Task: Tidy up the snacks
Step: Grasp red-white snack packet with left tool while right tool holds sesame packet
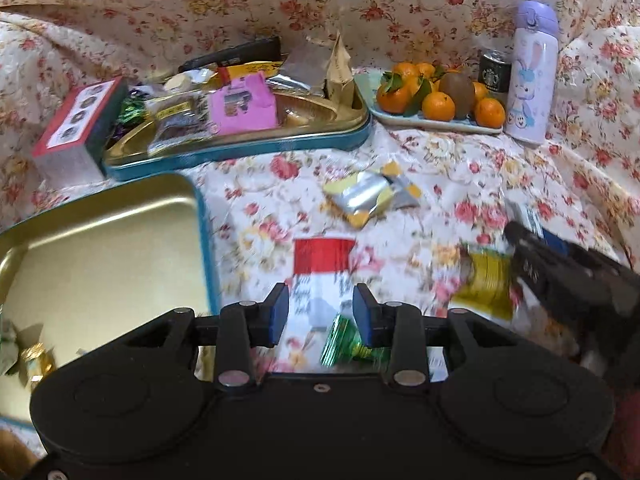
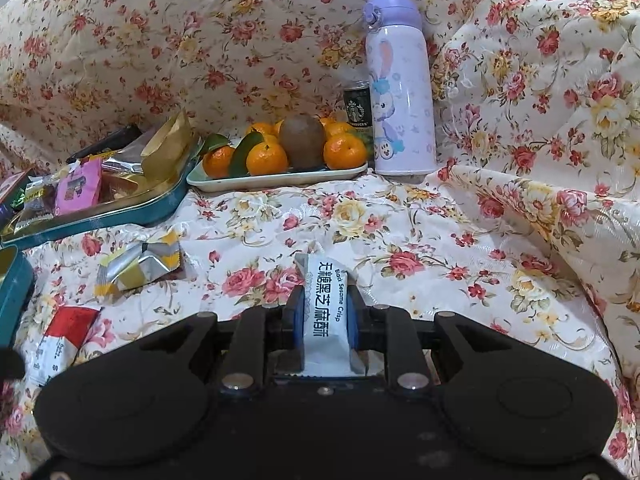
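Note:
My left gripper [image 1: 320, 312] is open, low over a red-and-white snack packet [image 1: 322, 276] and a green foil candy [image 1: 340, 340] on the floral cloth. My right gripper [image 2: 322, 312] is shut on a white black-sesame-crisp packet [image 2: 324, 320], held just above the cloth; it shows at the right of the left wrist view [image 1: 560, 272]. A yellow-and-silver packet [image 1: 370, 196] [image 2: 138, 266] lies loose mid-cloth. A yellow-green packet [image 1: 488, 284] lies by the right gripper. A near-empty gold tin [image 1: 100, 240] with a gold-wrapped candy [image 1: 36, 360] sits at left. A second tin [image 1: 240, 148] behind holds several snacks.
A plate of mandarins and a kiwi [image 1: 440, 100] [image 2: 280, 152], a Starbucks can [image 1: 494, 70] and a purple bunny bottle [image 1: 530, 76] [image 2: 400, 96] stand at the back right. A red-edged box [image 1: 76, 128] lies left of the full tin. Bunched floral cloth rises at right.

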`<state>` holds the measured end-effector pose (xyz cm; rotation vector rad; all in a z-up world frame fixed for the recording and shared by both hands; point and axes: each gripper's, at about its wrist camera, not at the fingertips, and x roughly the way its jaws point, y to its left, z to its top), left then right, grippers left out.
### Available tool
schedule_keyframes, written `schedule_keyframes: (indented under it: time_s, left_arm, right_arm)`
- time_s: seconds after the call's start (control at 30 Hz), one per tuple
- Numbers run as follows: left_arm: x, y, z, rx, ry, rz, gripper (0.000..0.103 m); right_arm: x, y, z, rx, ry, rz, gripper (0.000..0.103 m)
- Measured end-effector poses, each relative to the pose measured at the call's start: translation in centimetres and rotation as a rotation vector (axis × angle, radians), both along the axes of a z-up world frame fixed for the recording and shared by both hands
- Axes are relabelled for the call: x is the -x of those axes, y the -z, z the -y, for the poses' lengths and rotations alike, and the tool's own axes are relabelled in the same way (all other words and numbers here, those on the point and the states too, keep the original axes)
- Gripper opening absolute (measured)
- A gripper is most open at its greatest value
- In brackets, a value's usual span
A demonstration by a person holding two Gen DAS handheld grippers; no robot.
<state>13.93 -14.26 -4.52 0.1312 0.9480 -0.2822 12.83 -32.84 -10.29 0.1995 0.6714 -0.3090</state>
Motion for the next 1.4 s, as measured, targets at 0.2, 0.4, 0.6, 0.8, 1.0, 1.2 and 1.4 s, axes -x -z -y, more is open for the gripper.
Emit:
schedule_keyframes:
  time_s: [0.2, 0.4, 0.6, 0.8, 1.0, 1.2, 1.4]
  left_arm:
    - [-1.9, 0.8, 1.1, -0.019, 0.003, -0.020, 0.048]
    - [-2.5, 2.0, 1.6, -0.052, 0.012, -0.051, 0.048]
    - [-2.5, 2.6, 2.1, -0.083, 0.017, -0.042, 0.054]
    - [-2.7, 3.1, 2.3, -0.082, 0.028, -0.050, 0.061]
    - [-3.4, 3.2, 1.7, -0.035, 0.023, -0.085, 0.062]
    - [-3.4, 3.2, 1.8, -0.035, 0.020, -0.086, 0.061]
    - [-3.5, 2.8, 1.5, -0.016, 0.012, -0.091, 0.042]
  right_arm:
    - [-0.2, 0.1, -0.1, 0.016, -0.001, -0.005, 0.022]
    - [-0.2, 0.1, 0.0, 0.013, -0.002, -0.004, 0.022]
    - [-0.2, 0.1, 0.0, 0.013, -0.002, -0.004, 0.022]
    - [-0.2, 0.1, 0.0, 0.012, -0.003, -0.004, 0.022]
    - [-0.2, 0.1, 0.0, 0.013, -0.003, -0.003, 0.022]
    - [-0.2, 0.1, -0.1, 0.014, -0.003, -0.004, 0.022]
    - [-0.2, 0.1, 0.0, 0.013, -0.003, -0.003, 0.022]
